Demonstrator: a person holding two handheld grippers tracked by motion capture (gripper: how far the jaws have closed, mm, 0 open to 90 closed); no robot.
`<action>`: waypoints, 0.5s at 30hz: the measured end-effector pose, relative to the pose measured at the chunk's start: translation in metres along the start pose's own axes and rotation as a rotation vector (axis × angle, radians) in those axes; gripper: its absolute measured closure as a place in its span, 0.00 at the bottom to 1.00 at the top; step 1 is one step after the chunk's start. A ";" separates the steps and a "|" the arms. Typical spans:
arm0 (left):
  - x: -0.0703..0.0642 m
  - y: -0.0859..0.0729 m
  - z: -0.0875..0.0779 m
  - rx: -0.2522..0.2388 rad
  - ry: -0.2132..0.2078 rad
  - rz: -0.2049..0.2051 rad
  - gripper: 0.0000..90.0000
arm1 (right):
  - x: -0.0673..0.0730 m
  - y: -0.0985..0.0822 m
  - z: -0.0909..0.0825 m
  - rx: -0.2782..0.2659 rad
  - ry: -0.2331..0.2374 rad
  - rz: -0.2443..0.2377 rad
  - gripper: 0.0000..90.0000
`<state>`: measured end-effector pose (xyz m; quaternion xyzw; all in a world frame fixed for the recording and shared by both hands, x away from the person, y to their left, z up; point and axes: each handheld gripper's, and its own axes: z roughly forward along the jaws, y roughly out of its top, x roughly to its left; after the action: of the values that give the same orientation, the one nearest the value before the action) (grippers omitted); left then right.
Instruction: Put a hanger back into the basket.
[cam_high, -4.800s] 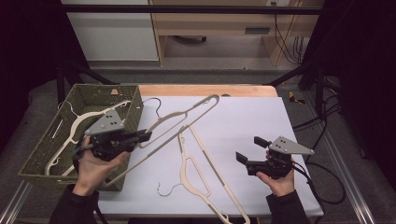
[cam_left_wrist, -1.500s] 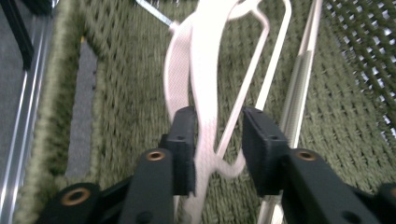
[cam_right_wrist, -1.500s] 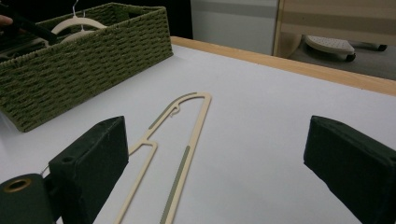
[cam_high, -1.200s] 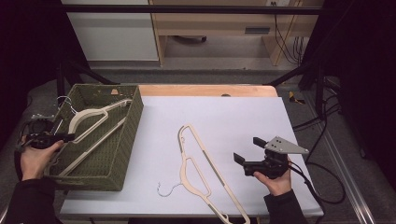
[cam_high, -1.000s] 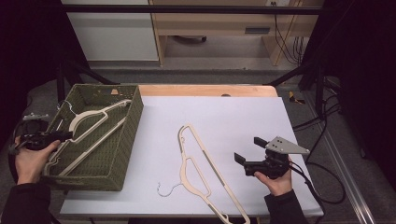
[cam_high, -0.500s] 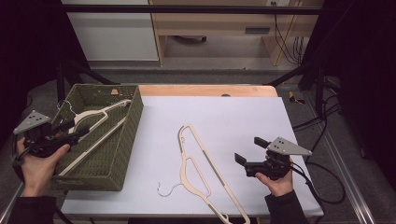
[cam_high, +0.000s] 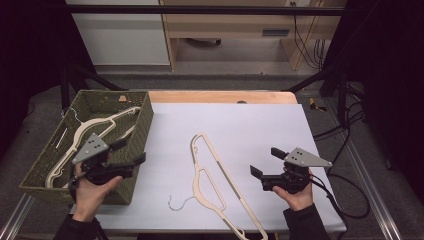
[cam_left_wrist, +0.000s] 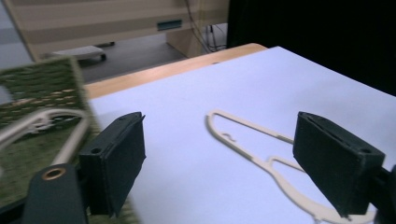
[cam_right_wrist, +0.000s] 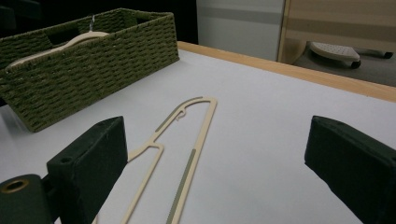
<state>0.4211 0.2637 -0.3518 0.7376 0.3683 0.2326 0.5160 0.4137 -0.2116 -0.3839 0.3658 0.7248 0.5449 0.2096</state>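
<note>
A cream hanger (cam_high: 201, 173) lies flat on the white table, its hook toward the front edge; it also appears as the hanger (cam_left_wrist: 261, 159) and the hanger (cam_right_wrist: 201, 135). Another cream hanger (cam_high: 100, 122) rests inside the green woven basket (cam_high: 144, 122) at the left. My left gripper (cam_high: 131, 151) hovers over the basket's front right corner; its jaws have just been opening and hold nothing. From the left gripper view (cam_left_wrist: 219, 140) the jaws stand wide, aimed at the table hanger. My right gripper (cam_high: 265, 161) stands open and empty right of that hanger, as does the right gripper (cam_right_wrist: 219, 140).
A wooden strip (cam_high: 220, 96) runs along the table's far edge. The basket (cam_right_wrist: 93, 60) sits at the table's left end, partly overhanging it. A cable (cam_high: 345, 200) trails from the right gripper off the right side. Cabinets stand on the floor beyond.
The left hand swung right from outside the basket's left wall to over its front right corner, and its jaws spread. The right hand has not moved.
</note>
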 end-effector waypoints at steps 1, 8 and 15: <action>-0.005 -0.002 0.003 0.011 -0.016 0.007 0.16 | 0.000 0.000 0.000 0.001 0.000 -0.002 0.07; -0.032 -0.014 0.017 0.039 -0.091 0.026 0.16 | 0.001 0.000 0.000 -0.001 0.007 0.000 0.07; -0.058 -0.029 0.039 0.131 -0.146 0.090 0.17 | 0.004 -0.002 0.001 0.007 0.013 -0.004 0.07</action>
<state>0.4041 0.2011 -0.3910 0.8003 0.3108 0.1766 0.4813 0.4118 -0.2082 -0.3860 0.3615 0.7287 0.5444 0.2048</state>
